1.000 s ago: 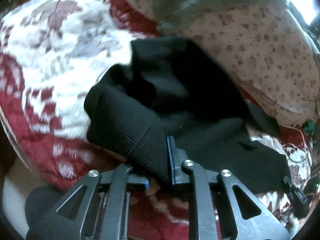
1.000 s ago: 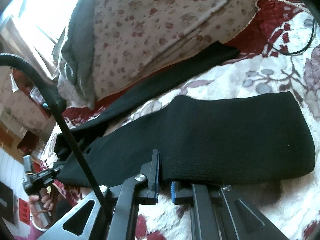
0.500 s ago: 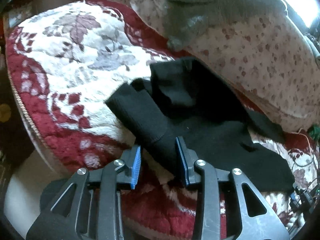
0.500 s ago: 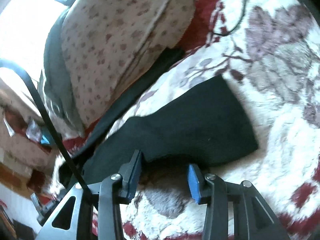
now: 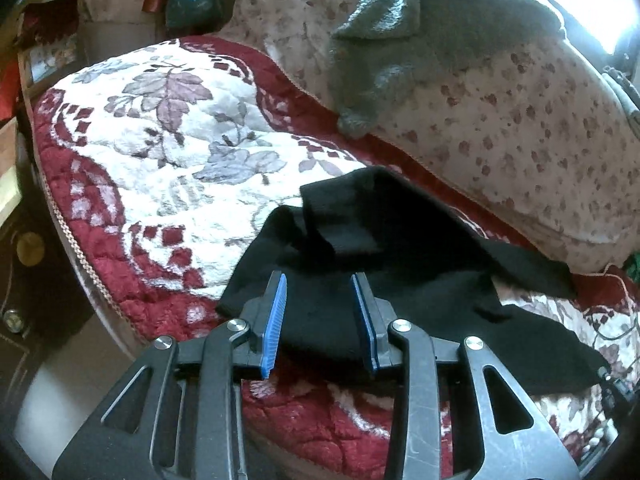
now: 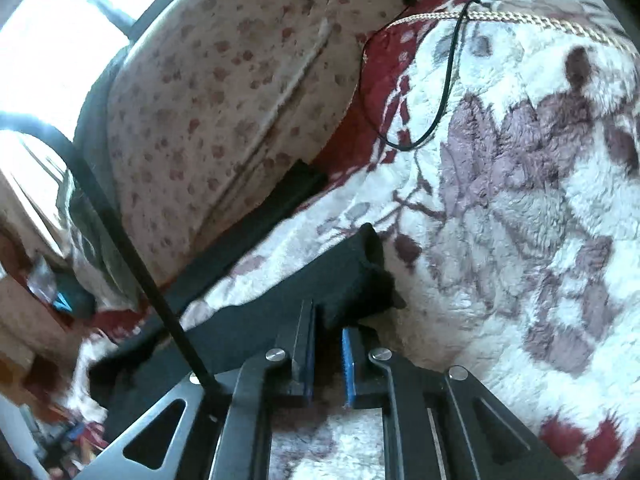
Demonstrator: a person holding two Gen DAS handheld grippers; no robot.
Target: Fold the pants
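Straddling the near bunched end of the black pants (image 5: pixel 400 264), the left gripper (image 5: pixel 320 320) has its blue-padded fingers (image 5: pixel 275 320) spread wide with cloth between them but not pinched. The right gripper (image 6: pixel 326 340) has its fingers nearly together, seemingly nipping a pant-leg edge, though blur makes that uncertain. The pants lie on the red-and-white floral bedspread (image 5: pixel 180 152), long axis running left to right, below the spotted cushion (image 5: pixel 520 120).
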